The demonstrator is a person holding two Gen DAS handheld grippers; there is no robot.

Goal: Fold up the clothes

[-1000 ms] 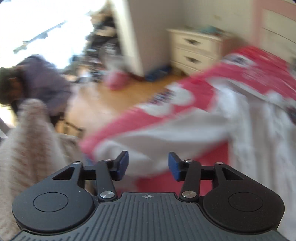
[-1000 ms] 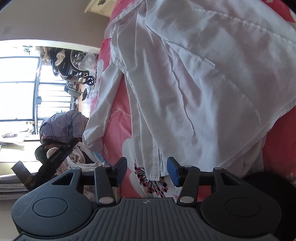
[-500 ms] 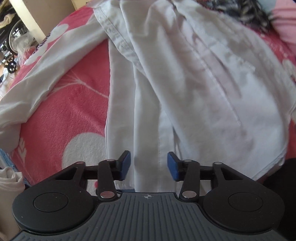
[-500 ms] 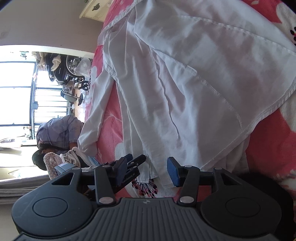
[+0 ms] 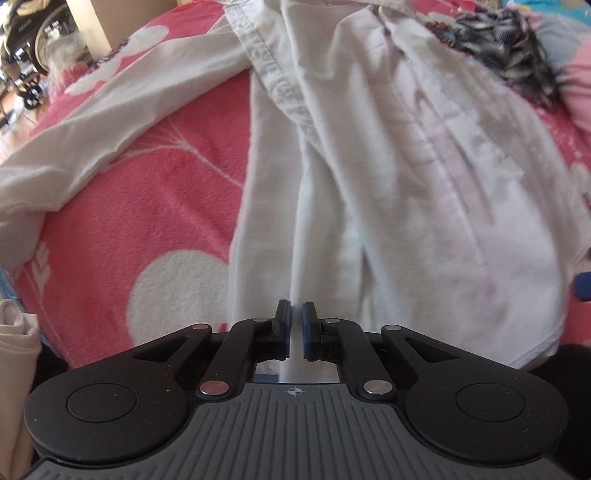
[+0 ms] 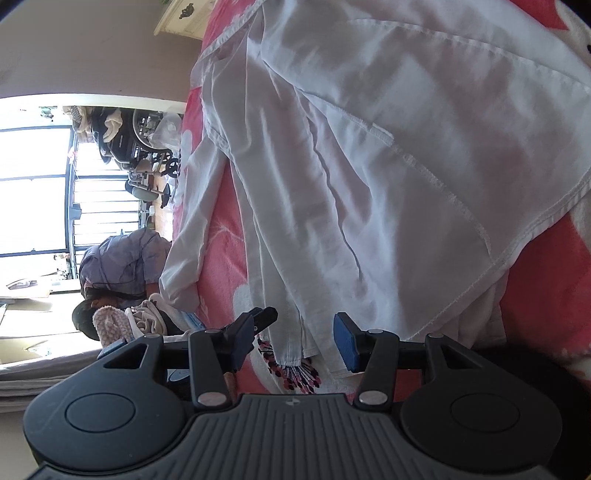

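Observation:
A white long-sleeved shirt [image 5: 388, 177] lies spread on a pink blanket with white flowers [image 5: 147, 206]. Its sleeve [image 5: 110, 122] stretches to the left. My left gripper [image 5: 296, 317] is shut on the shirt's bottom hem at the front placket edge. In the right wrist view the same shirt [image 6: 388, 177] fills the frame. My right gripper [image 6: 293, 341] is open, its blue pads on either side of the hem near the bed's edge. The left gripper's tip [image 6: 264, 316] shows just to the left of it.
A black-and-white patterned garment [image 5: 506, 48] lies at the far right of the bed. A pile of clothes [image 6: 122, 258] and a wheelchair [image 6: 147, 129] stand by the bright window beyond the bed. A white dresser [image 6: 184, 18] stands against the wall.
My left gripper swung from facing the room down to the shirt's hem and closed on it. My right gripper stayed open and shifted slightly nearer the hem.

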